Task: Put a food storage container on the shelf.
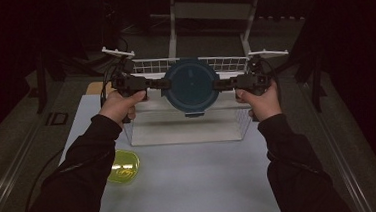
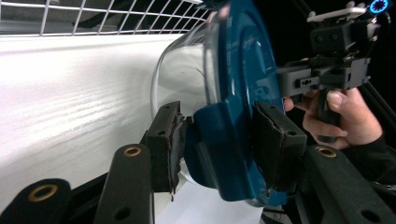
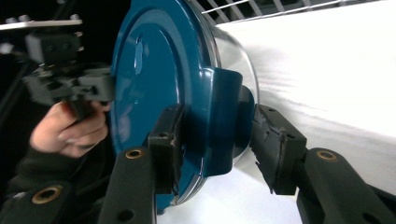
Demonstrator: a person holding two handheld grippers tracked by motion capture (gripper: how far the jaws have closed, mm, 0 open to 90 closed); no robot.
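Glass container with blue lid (image 1: pixel 191 85), on edge; left gripper (image 1: pixel 155 83) clamps one side latch; right gripper (image 1: pixel 224 84) clamps the opposite latch; white wire rack (image 1: pixel 187 128) below both.

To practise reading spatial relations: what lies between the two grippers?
In the high view, the blue-lidded glass container sits between the left gripper and right gripper, each clamping a lid clip.
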